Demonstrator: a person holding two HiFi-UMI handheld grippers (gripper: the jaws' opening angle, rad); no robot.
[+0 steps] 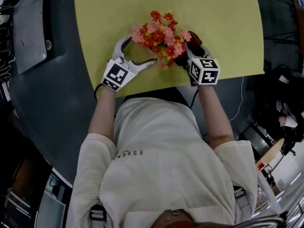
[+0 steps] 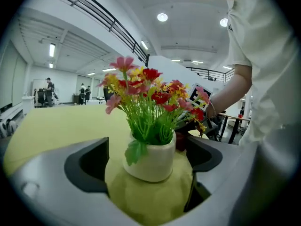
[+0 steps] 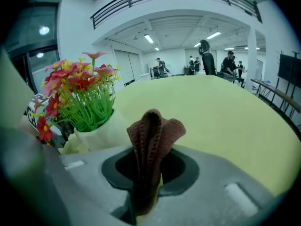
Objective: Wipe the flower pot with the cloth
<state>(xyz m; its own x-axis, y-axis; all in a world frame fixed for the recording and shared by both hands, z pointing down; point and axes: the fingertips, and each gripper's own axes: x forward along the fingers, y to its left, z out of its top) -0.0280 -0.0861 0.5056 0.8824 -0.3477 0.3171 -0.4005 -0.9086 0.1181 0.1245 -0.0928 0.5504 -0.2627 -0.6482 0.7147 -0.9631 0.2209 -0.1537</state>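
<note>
- While the person leans over the yellow-green counter [image 1: 218, 27], both grippers sit at its near edge, one on each side of the flowers [image 1: 161, 38].
- Flower pot [image 2: 153, 161]: white, upright on the counter, with green stems and red, pink and yellow blooms. From the head view the blooms hide it.
- Left gripper [image 1: 140, 53]: comes in from the left. Its fingers [image 2: 87, 166] are spread wide with the pot standing between them. Counter shows on either side of the pot, so nothing is gripped.
- Right gripper [image 1: 194, 49]: at the right of the flowers. Its fingers [image 3: 188, 168] are clenched on a brown knitted cloth [image 3: 153, 140].
- Cloth: bunched into folds, it sticks up past the fingertips. In the right gripper view the pot stands to its left, close by. Whether cloth and pot touch, I cannot tell.
- Marker cubes [image 1: 117, 75] and [image 1: 205, 70] sit on the near ends of the grippers, facing up.
</note>
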